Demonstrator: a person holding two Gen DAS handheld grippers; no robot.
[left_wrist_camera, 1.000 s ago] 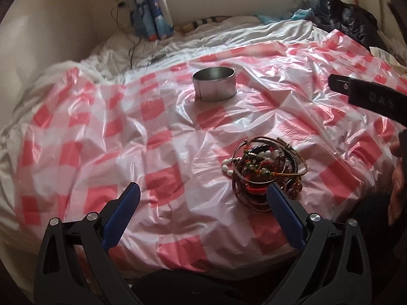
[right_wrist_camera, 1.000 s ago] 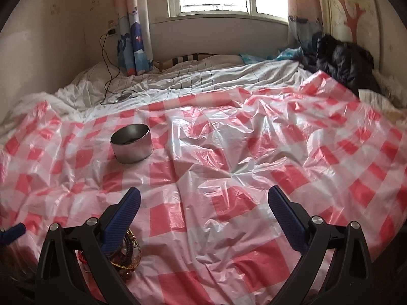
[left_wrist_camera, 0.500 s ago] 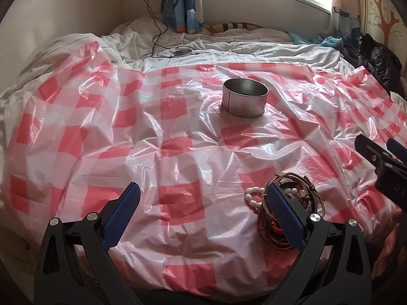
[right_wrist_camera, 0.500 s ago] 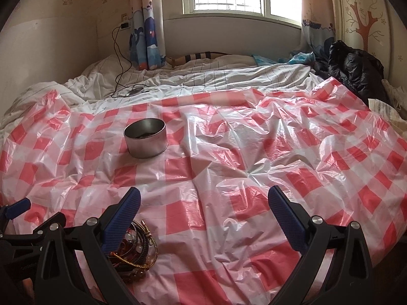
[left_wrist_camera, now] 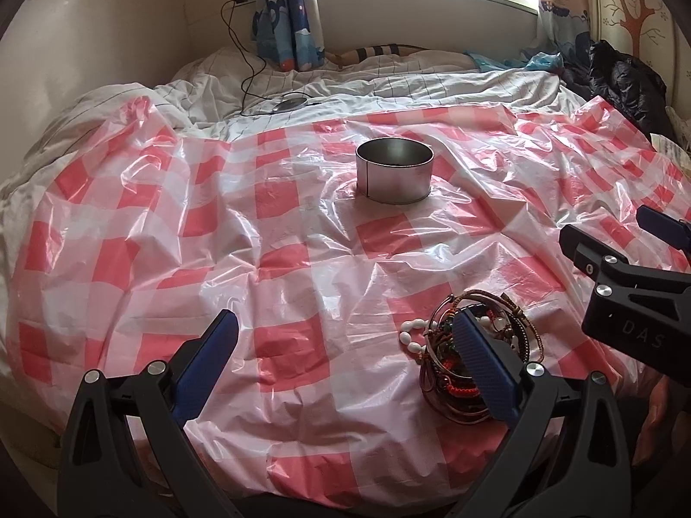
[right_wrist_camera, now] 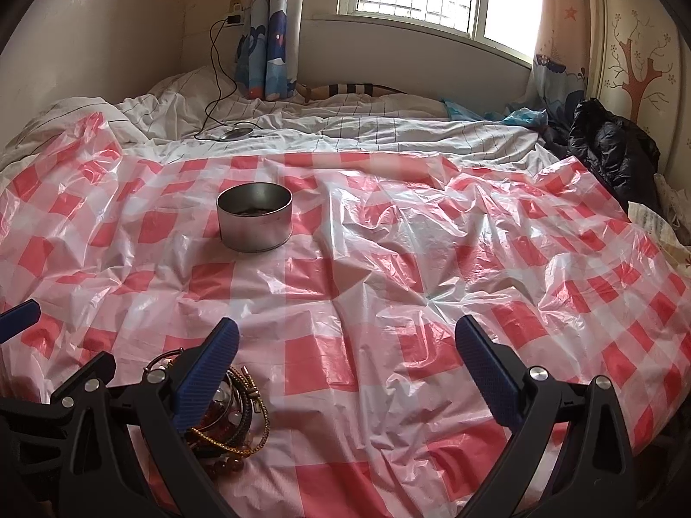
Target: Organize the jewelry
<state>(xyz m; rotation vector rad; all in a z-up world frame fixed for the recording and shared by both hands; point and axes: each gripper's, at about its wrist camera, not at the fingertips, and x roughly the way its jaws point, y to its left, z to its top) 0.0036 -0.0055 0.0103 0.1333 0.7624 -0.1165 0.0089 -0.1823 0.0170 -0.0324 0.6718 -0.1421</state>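
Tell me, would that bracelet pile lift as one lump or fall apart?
Probably apart: the bracelets look like separate loose loops, so gripping one may drag or shed others. The white bead strand trails out and looks floppy. The crinkled plastic sheet beneath seems slick, so pushing would likely slide them.

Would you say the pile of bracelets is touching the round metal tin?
Apart. The left wrist view shows a broad stretch of checked plastic sheet between the pile of bracelets and the metal tin.
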